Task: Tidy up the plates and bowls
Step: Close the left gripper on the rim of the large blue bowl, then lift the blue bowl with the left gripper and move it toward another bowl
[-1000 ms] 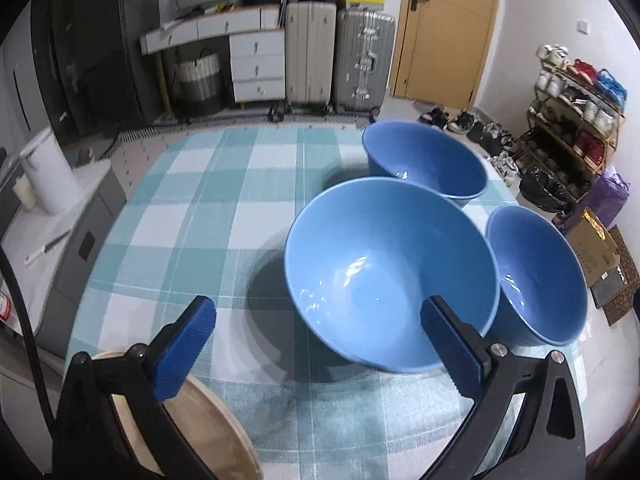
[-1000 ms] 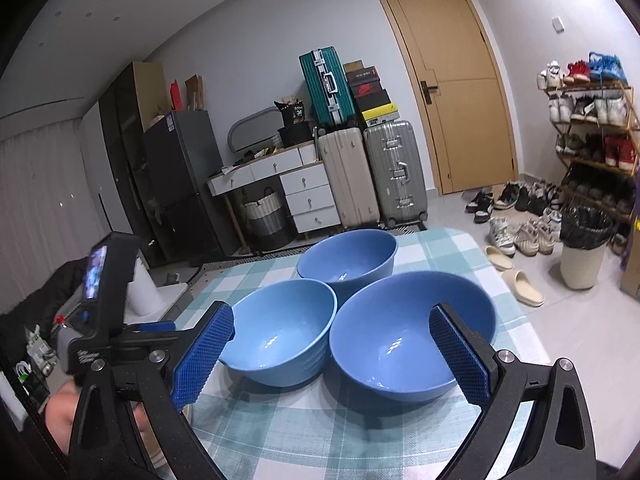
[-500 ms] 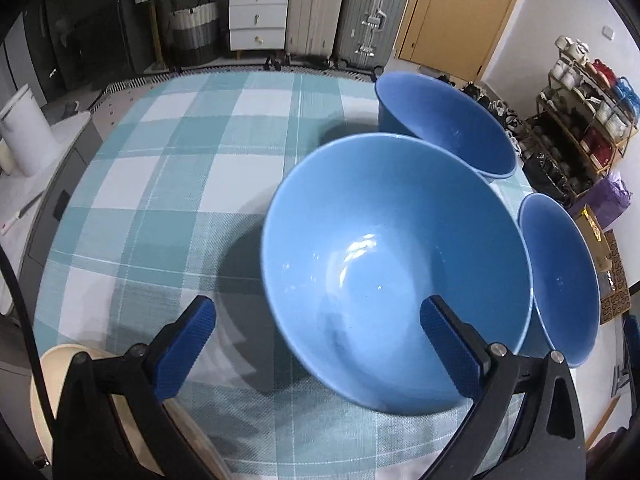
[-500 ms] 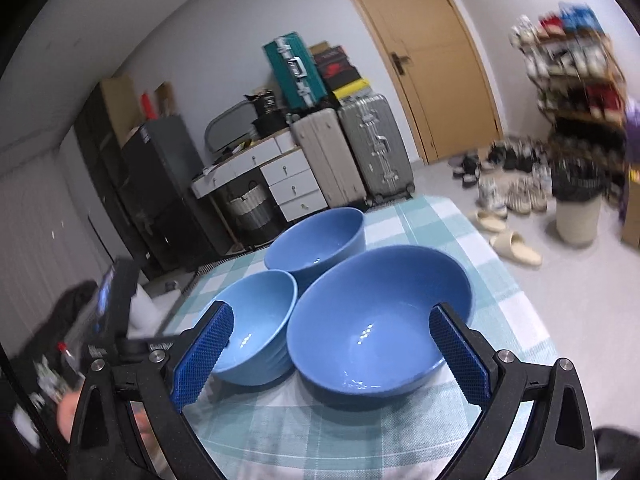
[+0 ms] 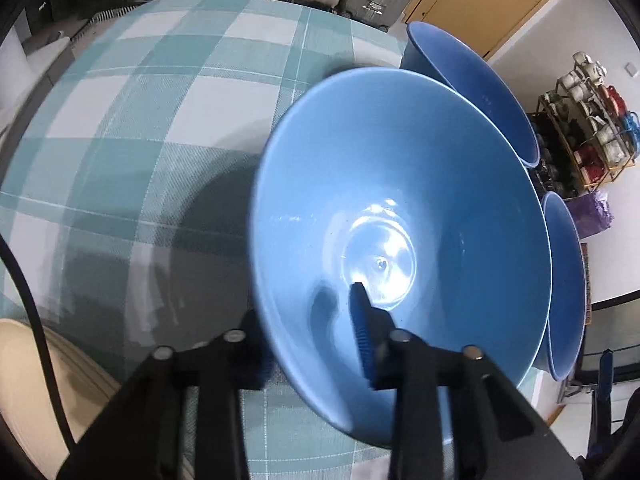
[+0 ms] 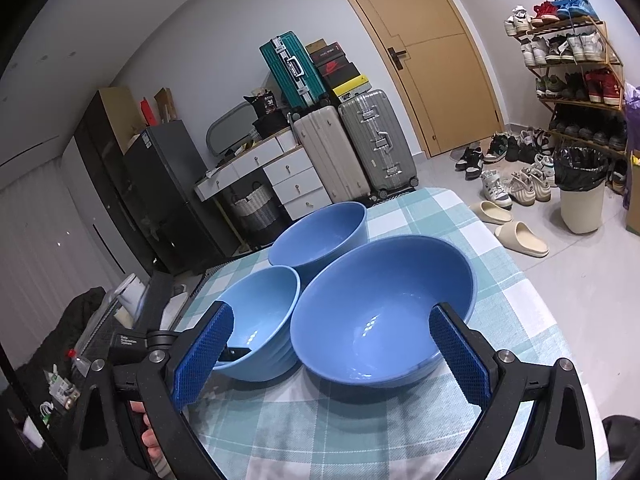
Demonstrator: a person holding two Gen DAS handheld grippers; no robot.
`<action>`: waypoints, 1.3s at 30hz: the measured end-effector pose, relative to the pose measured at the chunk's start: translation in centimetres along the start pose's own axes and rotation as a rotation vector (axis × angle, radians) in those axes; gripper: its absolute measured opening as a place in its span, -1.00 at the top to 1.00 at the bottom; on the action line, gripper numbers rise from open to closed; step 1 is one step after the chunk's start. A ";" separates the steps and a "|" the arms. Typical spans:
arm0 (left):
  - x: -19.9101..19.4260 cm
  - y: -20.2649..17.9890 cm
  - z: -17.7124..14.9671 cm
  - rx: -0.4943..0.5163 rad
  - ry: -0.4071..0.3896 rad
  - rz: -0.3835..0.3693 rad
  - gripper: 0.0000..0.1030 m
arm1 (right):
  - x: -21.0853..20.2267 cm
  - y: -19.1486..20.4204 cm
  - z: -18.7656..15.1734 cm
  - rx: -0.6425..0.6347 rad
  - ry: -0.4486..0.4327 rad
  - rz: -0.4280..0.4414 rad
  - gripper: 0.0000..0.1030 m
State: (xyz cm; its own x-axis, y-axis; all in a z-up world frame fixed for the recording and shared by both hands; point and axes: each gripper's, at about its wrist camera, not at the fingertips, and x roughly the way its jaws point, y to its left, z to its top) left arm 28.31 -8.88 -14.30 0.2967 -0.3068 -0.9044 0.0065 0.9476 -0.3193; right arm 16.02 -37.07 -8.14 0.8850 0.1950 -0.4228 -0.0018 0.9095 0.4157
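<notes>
3 bowls, all plain blue: near big bowl (image 6: 384,312), left bowl (image 6: 260,320) a bit lighter, far bowl (image 6: 320,236) same blue. Surface (image 6: 500,280) w/ teal-and-white check cloth. Fingers (image 6: 202,356) black w/ blue textured pads. Door (image 6: 432,56) tan-yellow; suitcases (image 6: 372,144) teal, beige, silver-grey. Drawers (image 6: 288,180) white, walls pale grey.

Left gripper (image 5: 312,336): pitched steeply downward, jaws just closed in from wide, one finger (image 5: 362,332) inside a bowl (image 5: 400,208) wall, the other outside; pads at the rim. Right gripper (image 6: 332,354): tilted slightly down, jaws spread wide, nothing between the pads. A hand (image 6: 154,446) shows lower left.
</notes>
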 end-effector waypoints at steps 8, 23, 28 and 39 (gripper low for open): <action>-0.8 0.1 -1.0 0.020 0.023 0.002 0.74 | -0.1 0.7 -0.4 -0.010 0.014 0.014 -0.94; -3.1 0.6 -4.8 0.150 0.100 0.054 0.74 | 0.2 2.9 -1.5 -0.044 0.073 0.036 -0.94; -3.9 0.2 -7.5 0.200 0.103 0.059 0.74 | -0.3 3.4 -1.8 -0.049 0.075 0.039 -0.94; -4.4 -2.6 -11.7 0.267 0.122 0.015 0.74 | -2.5 3.9 -2.1 -0.042 0.063 0.001 -0.94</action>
State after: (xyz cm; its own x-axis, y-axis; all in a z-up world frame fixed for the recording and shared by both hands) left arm 15.78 -11.06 -12.83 0.1814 -0.2856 -0.9410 0.2588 0.9370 -0.2344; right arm 12.83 -33.17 -7.17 0.8541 0.2176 -0.4724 -0.0236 0.9235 0.3829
